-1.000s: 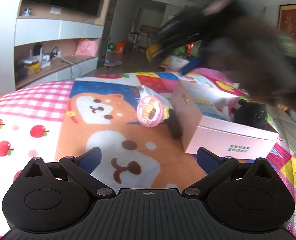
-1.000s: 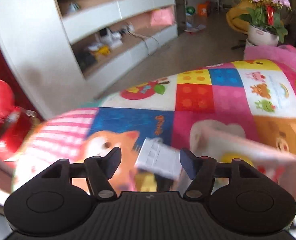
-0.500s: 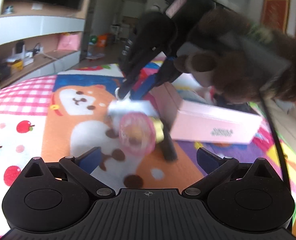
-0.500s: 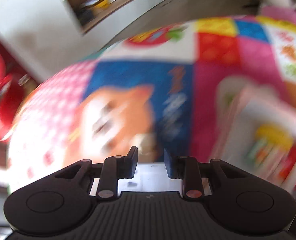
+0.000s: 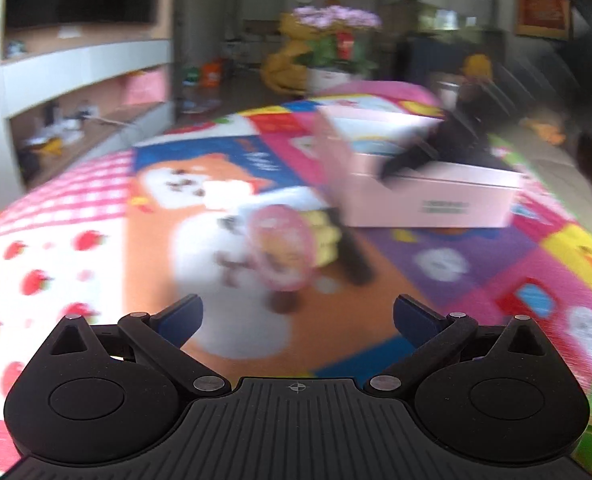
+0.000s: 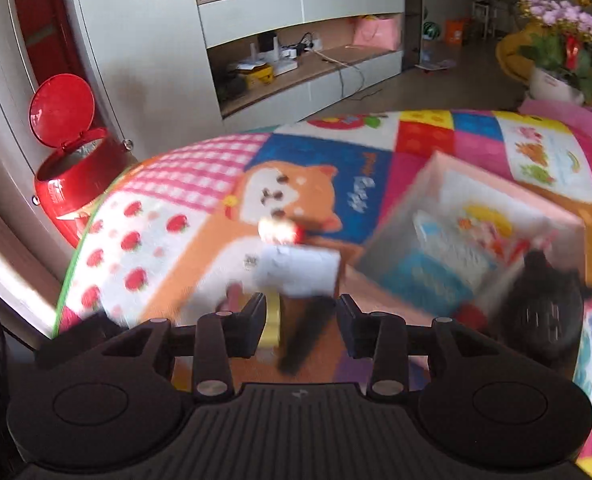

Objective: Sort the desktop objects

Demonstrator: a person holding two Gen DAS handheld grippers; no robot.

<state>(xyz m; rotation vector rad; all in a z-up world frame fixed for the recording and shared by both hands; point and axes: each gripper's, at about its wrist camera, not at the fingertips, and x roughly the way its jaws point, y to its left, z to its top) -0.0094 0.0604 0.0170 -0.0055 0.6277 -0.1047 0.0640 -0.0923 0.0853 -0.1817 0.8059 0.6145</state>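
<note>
The pink box (image 5: pixel 424 196) stands on the surface (image 5: pixel 75 240) and serves as landmark. The right gripper (image 6: pixel 300 316), half a second ago nearly together over a white packet (image 6: pixel 296 270), now stands apart; the packet lies left of the box, evidently released. The left gripper (image 5: pixel 298 316) remains spread wide, holding nothing, nearer the round pink item (image 5: pixel 281 252) left of the box; sorting is unfinished

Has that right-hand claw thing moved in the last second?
Yes. The right gripper pulled back and up from the mat; the shelf unit fills its view again.
</note>
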